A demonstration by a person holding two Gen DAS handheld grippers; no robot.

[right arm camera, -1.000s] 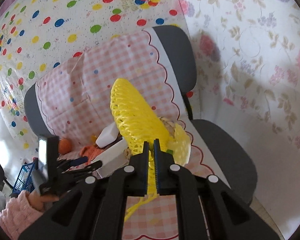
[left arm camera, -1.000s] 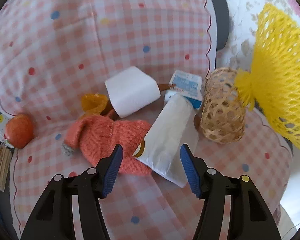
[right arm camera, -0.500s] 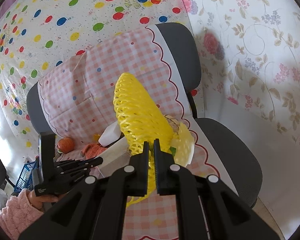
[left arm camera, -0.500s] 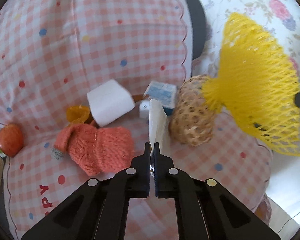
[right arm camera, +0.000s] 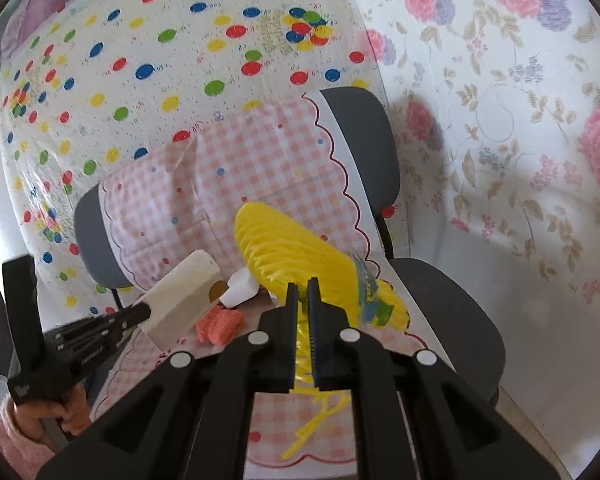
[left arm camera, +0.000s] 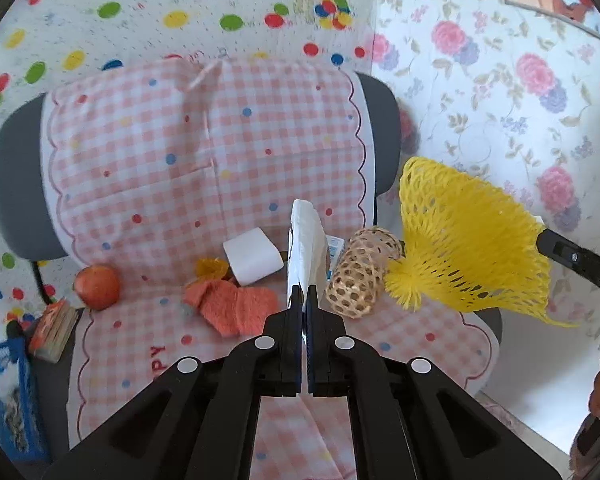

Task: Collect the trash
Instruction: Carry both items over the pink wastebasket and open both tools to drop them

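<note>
Wicker basket point(left arm camera: 358, 276), orange knit point(left arm camera: 236, 306), apple point(left arm camera: 98, 286) crowd the chair point(left arm camera: 18, 184)

Right gripper point(right arm camera: 303, 292): clamped on yellow foam net point(right arm camera: 296, 252)
Left gripper point(right arm camera: 142, 312): pinching white paper bag point(right arm camera: 180, 296)
Chair point(right arm camera: 364, 136): checked cover point(right arm camera: 260, 160)

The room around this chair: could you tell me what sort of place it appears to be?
Probably a room in a home, dressed up for recording. A grey office chair wears a pink checked cover, floral wallpaper lines one wall, and a dotted sheet hangs behind the chair.
</note>
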